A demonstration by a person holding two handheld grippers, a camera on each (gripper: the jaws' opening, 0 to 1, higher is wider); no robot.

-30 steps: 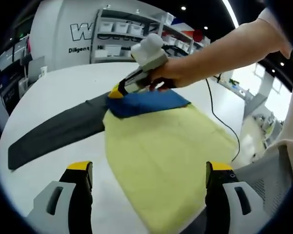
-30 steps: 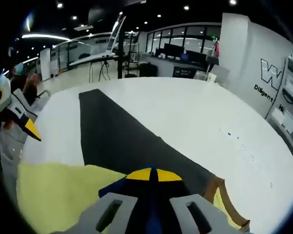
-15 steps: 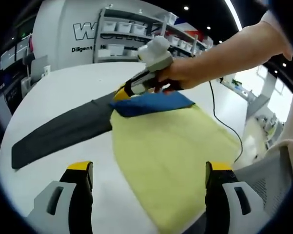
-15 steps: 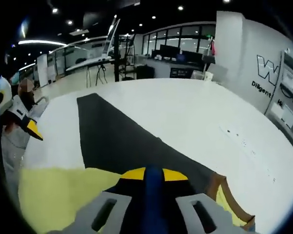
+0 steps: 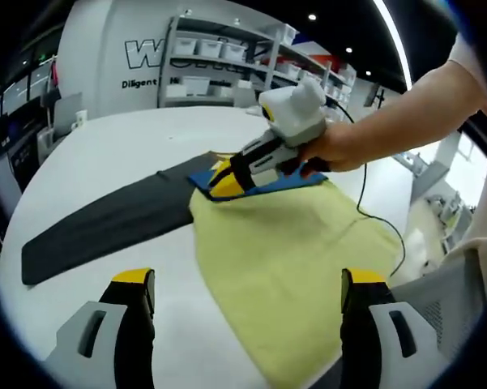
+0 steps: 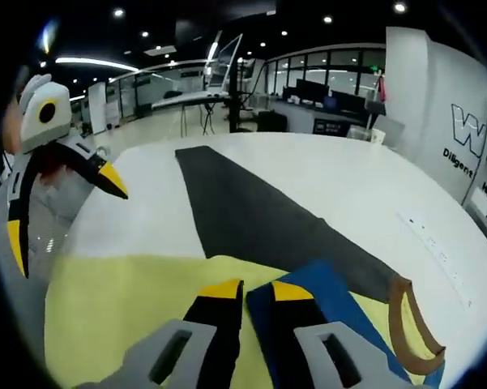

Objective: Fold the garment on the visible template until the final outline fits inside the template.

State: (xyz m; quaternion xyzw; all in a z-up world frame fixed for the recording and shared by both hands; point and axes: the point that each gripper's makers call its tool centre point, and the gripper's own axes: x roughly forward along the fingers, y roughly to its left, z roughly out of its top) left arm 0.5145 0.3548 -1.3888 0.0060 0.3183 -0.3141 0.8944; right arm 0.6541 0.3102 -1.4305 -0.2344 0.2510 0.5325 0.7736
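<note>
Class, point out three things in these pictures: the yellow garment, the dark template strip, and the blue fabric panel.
yellow garment [image 5: 284,267], left gripper view, middle of the cloth.
dark template strip [image 5: 105,227], left gripper view, middle of its length.
blue fabric panel [image 6: 340,304], right gripper view, its open centre.

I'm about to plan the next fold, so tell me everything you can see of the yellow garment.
The yellow garment is a pale yellow, soft-looking cloth spread mostly flat on the white table. At its far end a blue panel lies on top, with a brown band curving beside it. That end overlaps the dark grey template. The right gripper rests on the blue panel, jaws nearly closed with a thin gap. The left gripper hovers open above the near edge.
</note>
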